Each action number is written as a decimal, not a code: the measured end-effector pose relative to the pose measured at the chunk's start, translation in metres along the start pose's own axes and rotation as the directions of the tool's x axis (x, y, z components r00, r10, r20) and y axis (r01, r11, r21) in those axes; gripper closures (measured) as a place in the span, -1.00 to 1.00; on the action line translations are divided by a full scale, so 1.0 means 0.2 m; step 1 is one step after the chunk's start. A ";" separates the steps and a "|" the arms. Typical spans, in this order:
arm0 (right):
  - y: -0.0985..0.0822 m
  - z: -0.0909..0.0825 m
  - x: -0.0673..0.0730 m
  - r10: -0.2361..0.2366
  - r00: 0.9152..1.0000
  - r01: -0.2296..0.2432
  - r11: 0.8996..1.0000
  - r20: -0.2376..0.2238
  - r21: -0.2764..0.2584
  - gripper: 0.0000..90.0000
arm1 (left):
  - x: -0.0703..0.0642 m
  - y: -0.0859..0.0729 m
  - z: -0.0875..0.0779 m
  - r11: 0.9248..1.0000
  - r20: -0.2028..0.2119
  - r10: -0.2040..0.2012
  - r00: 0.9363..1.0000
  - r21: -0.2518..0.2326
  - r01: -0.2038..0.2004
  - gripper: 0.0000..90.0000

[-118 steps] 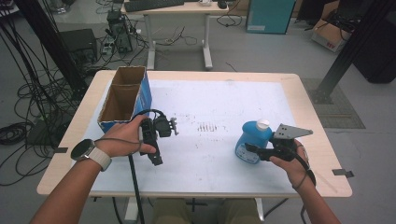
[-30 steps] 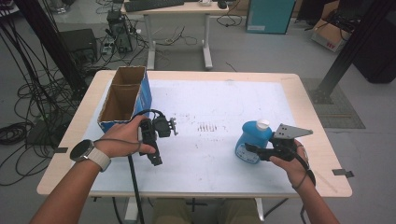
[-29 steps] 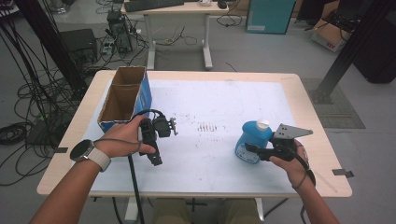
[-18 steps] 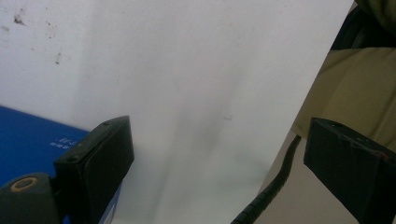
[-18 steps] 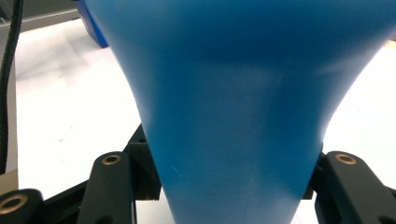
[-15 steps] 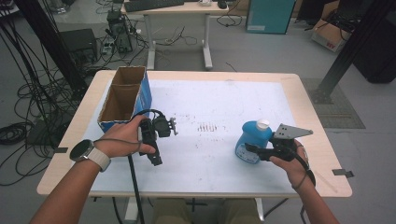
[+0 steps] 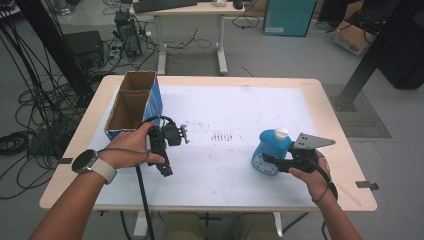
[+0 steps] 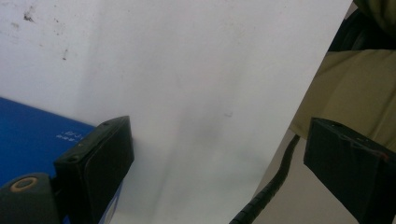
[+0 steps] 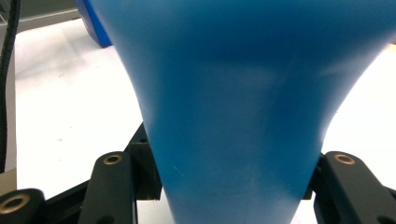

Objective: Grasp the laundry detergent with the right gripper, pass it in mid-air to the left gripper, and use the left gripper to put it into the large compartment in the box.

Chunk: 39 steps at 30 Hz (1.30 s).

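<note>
The blue bottle (image 7: 270, 151) with a white cap stands at the near right of the counter (image 7: 235, 107), and the right tool (image 7: 280, 161) is clenched around its narrow waist, jaws pressed to both sides in the right gripper view. The plastic looks smooth and tapered, so the bottle could slide or tip in the jaws if lifted fast. The left tool (image 7: 161, 150) hangs released and empty just near of the open cardboard box (image 7: 131, 102); a careless swing could knock the box.
</note>
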State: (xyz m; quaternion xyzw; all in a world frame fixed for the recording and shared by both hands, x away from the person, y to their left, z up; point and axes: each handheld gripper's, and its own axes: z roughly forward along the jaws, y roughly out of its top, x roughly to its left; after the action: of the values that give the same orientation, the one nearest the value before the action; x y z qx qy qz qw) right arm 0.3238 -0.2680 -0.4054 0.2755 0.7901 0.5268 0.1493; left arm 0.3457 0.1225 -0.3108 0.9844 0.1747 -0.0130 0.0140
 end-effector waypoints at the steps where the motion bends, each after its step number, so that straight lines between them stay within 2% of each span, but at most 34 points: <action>1: 0.00 0.00 0.00 -0.001 1.000 0.001 1.000 -0.002 0.002 -0.02 | 0.00 0.00 -0.01 1.000 -0.002 0.019 1.000 0.011 -0.019 -0.80; 2: 0.00 0.00 0.00 0.004 1.000 -0.004 1.000 -0.002 0.001 -0.02 | 0.00 0.00 -0.02 0.999 -0.004 0.027 1.000 0.018 -0.027 -0.80; 3: 0.00 0.00 -0.01 0.004 1.000 -0.004 1.000 -0.003 -0.001 -0.02 | -0.01 0.00 -0.02 1.000 -0.001 -0.004 1.000 -0.006 0.004 -0.80; 4: 0.00 0.00 -0.01 0.008 1.000 -0.008 1.000 -0.003 -0.006 -0.02 | 0.00 0.00 -0.03 1.000 -0.002 0.018 1.000 0.015 -0.018 -0.81; 5: 0.00 0.00 -0.01 0.011 1.000 -0.011 1.000 -0.003 -0.007 -0.02 | -0.01 0.00 -0.03 1.000 -0.001 -0.005 1.000 -0.004 0.005 -0.81; 6: 0.00 0.00 -0.01 0.009 1.000 -0.009 1.000 -0.002 -0.008 -0.02 | -0.01 0.00 -0.04 1.000 -0.004 0.020 1.000 0.019 -0.020 -0.81; 8: 0.00 0.00 -0.01 0.003 1.000 -0.003 1.000 -0.002 -0.003 -0.02 | -0.01 0.00 -0.06 1.000 -0.007 0.016 1.000 0.017 -0.016 -0.81; 9: 0.00 0.00 -0.01 0.006 1.000 -0.006 1.000 -0.003 -0.004 -0.02 | -0.04 0.00 -0.05 0.998 0.001 -0.052 0.999 -0.038 0.052 -0.81; 10: 0.00 0.00 -0.01 0.014 1.000 -0.014 1.000 -0.002 -0.003 -0.02 | -0.03 0.00 -0.06 0.999 0.002 -0.036 0.999 -0.023 0.036 -0.81; 11: 0.00 0.00 -0.01 0.021 1.000 -0.021 1.000 -0.004 -0.004 -0.02 | -0.02 0.01 -0.08 1.000 -0.011 0.011 1.000 0.013 -0.011 -0.81; 13: 0.01 -0.01 -0.01 0.021 1.000 -0.021 1.000 -0.008 -0.003 -0.02 | -0.04 0.01 -0.10 1.000 -0.016 -0.013 1.000 -0.011 0.013 -0.81; 14: 0.01 -0.01 -0.01 0.016 1.000 -0.016 1.000 -0.010 -0.005 -0.02 | -0.05 0.01 -0.11 1.000 -0.018 -0.012 1.000 -0.015 0.011 -0.81; 15: 0.02 -0.02 -0.01 0.023 1.000 -0.023 1.000 -0.011 -0.001 -0.02 | -0.06 0.02 -0.12 0.999 -0.016 -0.032 0.999 -0.036 0.032 -0.81; 17: 0.03 -0.03 -0.02 0.022 1.000 -0.022 1.000 -0.014 -0.003 -0.02 | -0.06 0.03 -0.16 1.000 -0.022 0.000 1.000 -0.015 -0.001 -0.81; 18: 0.04 -0.03 -0.02 0.016 1.000 -0.016 1.000 -0.016 -0.008 -0.02 | -0.08 0.04 -0.17 0.999 -0.018 -0.016 1.000 -0.031 0.015 -0.81; 19: 0.04 -0.04 -0.03 0.019 1.000 -0.019 1.000 -0.018 -0.008 -0.02 | -0.08 0.04 -0.19 1.000 -0.023 -0.001 1.000 -0.024 0.000 -0.81; 21: 0.07 -0.05 -0.03 0.008 0.999 -0.008 1.000 -0.032 -0.004 -0.02 | -0.11 0.06 -0.23 0.999 -0.023 -0.008 1.000 -0.045 0.007 -0.81; 22: 0.08 -0.06 -0.02 0.015 0.999 -0.015 1.000 -0.041 0.000 -0.02 | -0.11 0.07 -0.25 0.999 -0.026 0.006 1.000 -0.046 -0.007 -0.81; 23: 0.09 -0.07 -0.02 0.012 0.998 -0.012 1.000 -0.054 0.002 -0.02 | -0.12 0.07 -0.26 0.998 -0.023 0.003 1.000 -0.056 -0.004 -0.82; 24: 0.11 -0.07 -0.02 0.013 0.998 -0.013 1.000 -0.068 0.005 -0.02 | -0.13 0.08 -0.29 0.999 -0.028 0.026 0.999 -0.043 -0.028 -0.82; 26: 0.15 -0.09 -0.01 -0.003 0.995 0.003 1.000 -0.098 0.001 -0.02 | -0.15 0.10 -0.32 0.997 -0.026 0.007 1.000 -0.070 -0.009 -0.82; 27: 0.17 -0.09 0.00 -0.005 0.994 0.005 1.000 -0.109 0.000 -0.02 | -0.15 0.10 -0.34 0.998 -0.030 0.021 0.999 -0.062 -0.023 -0.82; 31: 0.25 -0.11 0.03 -0.028 0.987 0.028 1.000 -0.157 0.000 -0.02 | -0.18 0.12 -0.41 0.997 -0.040 0.024 0.999 -0.073 -0.027 -0.83; 32: 0.28 -0.12 0.04 -0.035 0.985 0.035 0.999 -0.170 0.001 -0.02 | -0.18 0.13 -0.44 0.997 -0.050 0.040 0.998 -0.069 -0.043 -0.83; 34: 0.32 -0.13 0.05 -0.037 0.979 0.038 0.999 -0.200 0.003 -0.02 | -0.20 0.14 -0.47 0.996 -0.042 0.021 0.999 -0.085 -0.025 -0.83; 39: 0.43 -0.14 0.09 -0.063 0.963 0.062 0.998 -0.261 -0.012 -0.02 | -0.22 0.16 -0.56 0.994 -0.040 0.024 0.999 -0.103 -0.028 -0.81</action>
State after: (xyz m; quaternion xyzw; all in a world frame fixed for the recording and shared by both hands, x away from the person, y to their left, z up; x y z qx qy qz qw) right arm 0.3184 -0.2540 -0.3140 0.1784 0.8103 0.5549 0.0609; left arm 0.3181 0.0821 -0.1974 0.9846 0.1626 0.0153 0.0616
